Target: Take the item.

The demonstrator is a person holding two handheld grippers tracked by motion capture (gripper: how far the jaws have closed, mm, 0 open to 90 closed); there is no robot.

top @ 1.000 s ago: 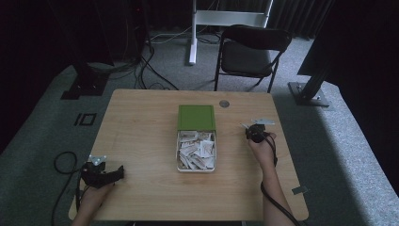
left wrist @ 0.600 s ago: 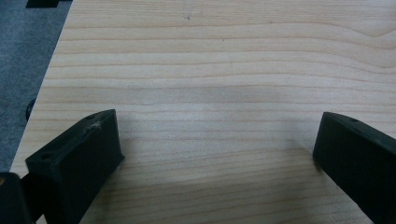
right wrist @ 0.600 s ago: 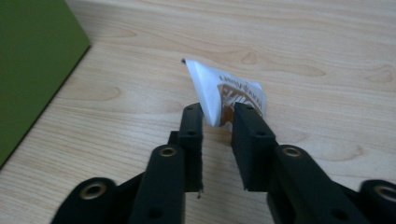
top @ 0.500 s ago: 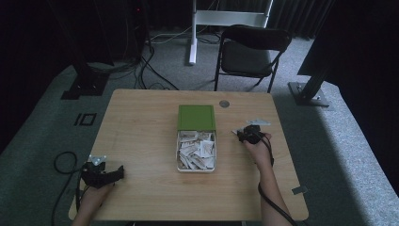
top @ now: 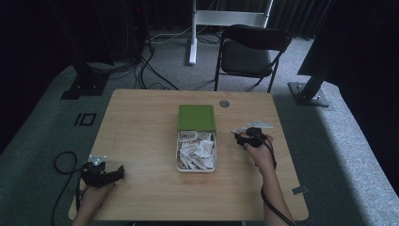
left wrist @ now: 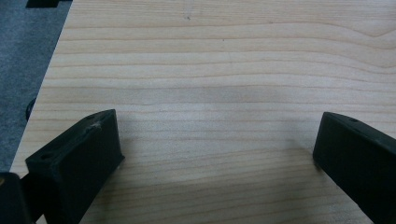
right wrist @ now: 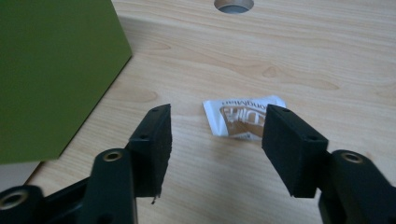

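Sachet (right wrist: 243,116) is seen lying flat on the table (top: 141,122), alone, to the right of the box (top: 196,162) that is filled with similar white packets and just past the edge of its raised green lid (right wrist: 51,70). In the right gripper view it is framed between the jaws of the right gripper (right wrist: 224,144), which are held wide apart with nothing gripped; its right end is partly hidden behind one jaw. Whether the jaws are already level with it or above it cannot be told.

Several slips can be foreseen. Because the packet is thin and lies flat, it may be passed over if the jaws are closed too high, or pushed along the smooth wood if only one jaw meets it first. Since it sits off-centre toward one jaw, only a corner may be caught, and it could then be dropped on the way to the box. The lid stands close by on the left and could be knocked if the gripper is swung that way.

The left gripper (top: 101,173) is rested near the table's near left corner, well apart from the box, its jaws spread wide over bare wood and empty.
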